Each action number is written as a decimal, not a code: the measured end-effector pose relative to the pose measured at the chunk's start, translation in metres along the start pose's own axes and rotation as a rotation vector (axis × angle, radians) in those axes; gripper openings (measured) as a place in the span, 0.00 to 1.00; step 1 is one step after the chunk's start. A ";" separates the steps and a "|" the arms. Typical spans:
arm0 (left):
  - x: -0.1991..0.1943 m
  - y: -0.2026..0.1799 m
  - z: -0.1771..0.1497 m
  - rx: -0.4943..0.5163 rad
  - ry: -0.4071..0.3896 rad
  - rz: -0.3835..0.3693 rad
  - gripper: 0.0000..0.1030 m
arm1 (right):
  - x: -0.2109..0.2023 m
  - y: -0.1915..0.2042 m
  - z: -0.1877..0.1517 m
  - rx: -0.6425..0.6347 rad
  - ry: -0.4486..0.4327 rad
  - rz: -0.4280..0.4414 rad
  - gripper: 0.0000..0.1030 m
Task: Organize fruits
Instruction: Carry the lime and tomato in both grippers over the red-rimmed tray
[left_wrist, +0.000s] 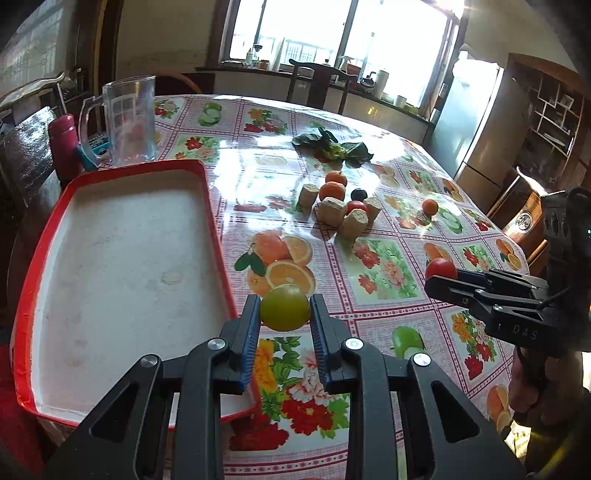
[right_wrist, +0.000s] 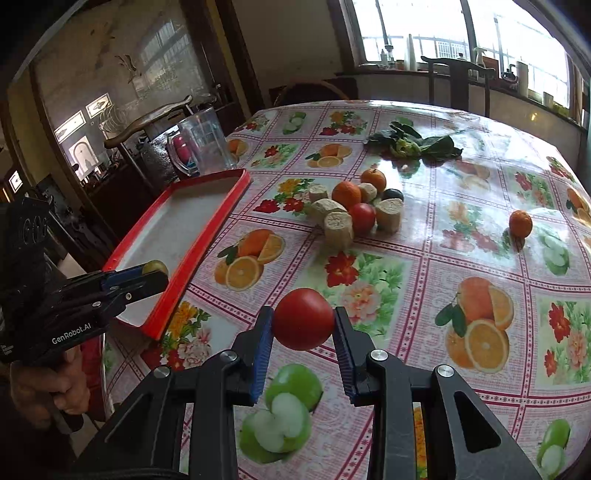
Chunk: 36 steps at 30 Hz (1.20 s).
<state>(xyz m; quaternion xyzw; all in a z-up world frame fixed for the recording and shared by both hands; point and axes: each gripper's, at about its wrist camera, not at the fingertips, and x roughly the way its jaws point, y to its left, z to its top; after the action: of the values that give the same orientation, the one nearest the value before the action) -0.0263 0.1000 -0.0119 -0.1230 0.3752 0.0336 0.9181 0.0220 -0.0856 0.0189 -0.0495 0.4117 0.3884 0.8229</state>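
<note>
- My left tongs (left_wrist: 284, 310) are clamped on a small round yellow-green lime (left_wrist: 285, 307), held in the air just beside the near right rim of the red-edged white rectangular tray (left_wrist: 122, 258).
- My right tongs (right_wrist: 303, 320) grip a smooth round red tomato (right_wrist: 303, 318), carried above the flower-and-fruit-printed oilcloth desk (right_wrist: 424, 258), to the right of the tray and a little apart from it.
- The tray looks empty, so I judge this the carrying step: both fruits lifted, neither yet set down.
- Next, each pair must come over the tray floor, lower, and only then release, so the round fruit doesn't roll off.
- More waits on the desk: a cluster of oranges (right_wrist: 346, 194), another tomato, a dark round fruit and tan cut stalk pieces (right_wrist: 338, 225), plus a lone small orange (right_wrist: 521, 222) well apart from it.
</note>
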 end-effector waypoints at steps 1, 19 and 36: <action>-0.004 0.006 -0.001 -0.008 -0.004 0.006 0.23 | 0.002 0.006 0.002 -0.008 0.002 0.013 0.32; -0.042 0.097 -0.023 -0.148 -0.032 0.140 0.23 | 0.059 0.131 0.025 -0.178 0.070 0.227 0.32; -0.025 0.136 -0.033 -0.185 0.052 0.181 0.24 | 0.128 0.167 0.018 -0.252 0.226 0.228 0.32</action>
<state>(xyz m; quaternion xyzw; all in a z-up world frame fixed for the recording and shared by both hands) -0.0875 0.2241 -0.0444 -0.1734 0.4038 0.1477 0.8860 -0.0341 0.1143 -0.0211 -0.1484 0.4526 0.5193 0.7095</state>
